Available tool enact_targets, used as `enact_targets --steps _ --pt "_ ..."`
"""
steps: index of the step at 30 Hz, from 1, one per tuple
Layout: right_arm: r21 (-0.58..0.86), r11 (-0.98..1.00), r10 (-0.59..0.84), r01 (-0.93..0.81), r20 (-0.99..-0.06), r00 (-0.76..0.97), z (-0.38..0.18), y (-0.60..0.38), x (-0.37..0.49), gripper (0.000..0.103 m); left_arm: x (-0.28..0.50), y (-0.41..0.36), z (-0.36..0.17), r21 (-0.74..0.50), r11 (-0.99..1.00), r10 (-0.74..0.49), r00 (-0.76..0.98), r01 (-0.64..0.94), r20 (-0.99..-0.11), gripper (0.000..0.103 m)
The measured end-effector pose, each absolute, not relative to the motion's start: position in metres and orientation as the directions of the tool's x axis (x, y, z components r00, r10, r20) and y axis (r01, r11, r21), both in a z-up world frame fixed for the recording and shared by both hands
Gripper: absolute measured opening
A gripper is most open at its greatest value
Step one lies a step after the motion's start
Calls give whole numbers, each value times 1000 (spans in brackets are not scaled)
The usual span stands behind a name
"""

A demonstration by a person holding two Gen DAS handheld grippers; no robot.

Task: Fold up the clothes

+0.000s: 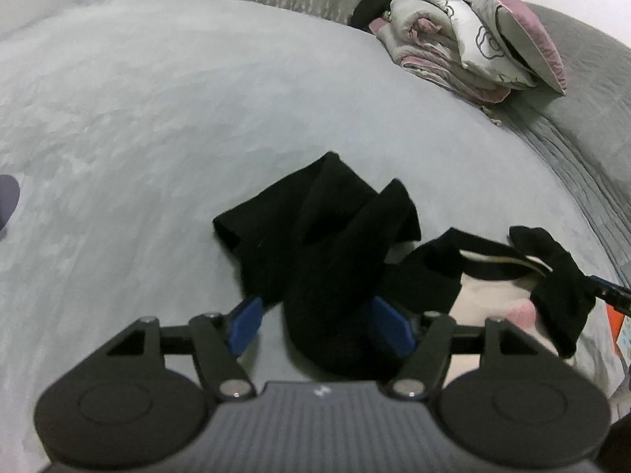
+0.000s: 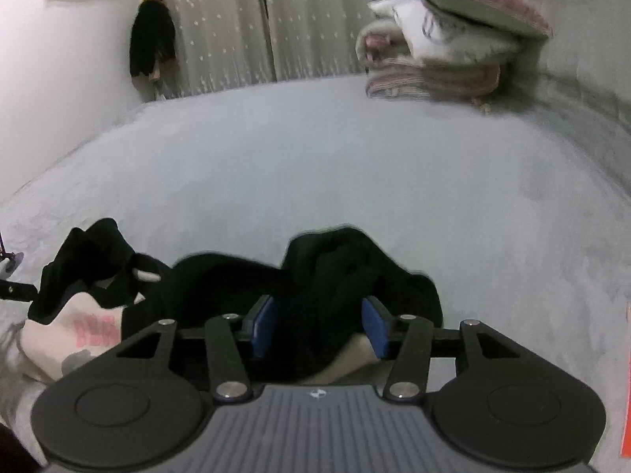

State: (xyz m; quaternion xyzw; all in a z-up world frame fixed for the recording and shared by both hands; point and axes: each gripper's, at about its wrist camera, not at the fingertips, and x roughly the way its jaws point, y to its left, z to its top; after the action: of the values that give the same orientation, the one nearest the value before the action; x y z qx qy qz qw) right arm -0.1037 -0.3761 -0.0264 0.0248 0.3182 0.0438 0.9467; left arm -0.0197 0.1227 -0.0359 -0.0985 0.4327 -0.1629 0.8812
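Observation:
A crumpled black garment (image 1: 323, 236) lies on the grey bed (image 1: 157, 118). My left gripper (image 1: 320, 327) is open, and a fold of the black cloth lies between its blue pads (image 1: 246, 325) without being pinched. To its right a cream garment with pink print (image 1: 493, 303) lies partly under black cloth. In the right wrist view my right gripper (image 2: 319, 327) is open at about half width, low over a bunched part of the black garment (image 2: 335, 276) that fills the gap between its pads (image 2: 263, 327). The cream garment (image 2: 79, 331) lies to its left.
Folded bedding and a pink-edged pillow (image 1: 485, 39) are stacked at the bed's far right by a grey quilted headboard (image 1: 591, 126). Curtains (image 2: 276, 19) hang behind the bed, with a dark item (image 2: 152, 47) hanging by the wall. An orange object (image 1: 621, 331) shows at the right edge.

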Motion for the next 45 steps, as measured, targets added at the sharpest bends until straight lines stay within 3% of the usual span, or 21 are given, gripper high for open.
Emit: enact_targets --steps 3,5,9,14,21,23,25,26,29,34,43,45 --pt "75 990 139 -118 -571 809 -20 -364 -104 54 -14 114 -34 -286 938 -347 592 199 -727 69" --pt "74 986 168 -152 -551 817 -15 -356 -105 58 -9 107 -33 -259 946 -325 608 196 -725 77" --pt "70 969 237 -237 -534 811 -13 -336 -105 67 0 89 -32 -228 948 -316 618 220 -720 78" --pt "52 943 303 -329 -549 779 -18 -308 -104 68 11 73 -37 -192 957 -287 627 216 -724 78" --pt "-44 932 268 -361 -585 766 -39 -285 -101 67 22 70 -48 -187 974 -222 650 125 -727 64" --pt "-68 939 236 -337 -586 775 -42 -286 -101 58 23 74 -48 -182 979 -197 659 93 -726 53" --pt "-65 949 212 -308 -590 779 -43 -293 -97 35 22 78 -48 -168 984 -166 672 62 -722 42" --pt "-44 955 212 -294 -593 777 -42 -299 -95 31 21 79 -47 -161 986 -150 678 47 -720 33" --pt "40 965 231 -258 -593 771 -37 -317 -92 16 19 87 -46 -134 991 -93 694 -5 -714 24" --pt "79 976 212 -205 -572 792 -27 -338 -94 12 12 101 -43 -157 986 -76 699 -53 -711 22" --pt "90 988 154 -125 -548 822 -15 -363 -97 10 -12 122 -30 -4 992 88 733 -122 -674 17" --pt "93 991 130 -94 -550 825 -15 -371 -98 10 -15 133 -31 -30 990 80 721 -138 -688 17"
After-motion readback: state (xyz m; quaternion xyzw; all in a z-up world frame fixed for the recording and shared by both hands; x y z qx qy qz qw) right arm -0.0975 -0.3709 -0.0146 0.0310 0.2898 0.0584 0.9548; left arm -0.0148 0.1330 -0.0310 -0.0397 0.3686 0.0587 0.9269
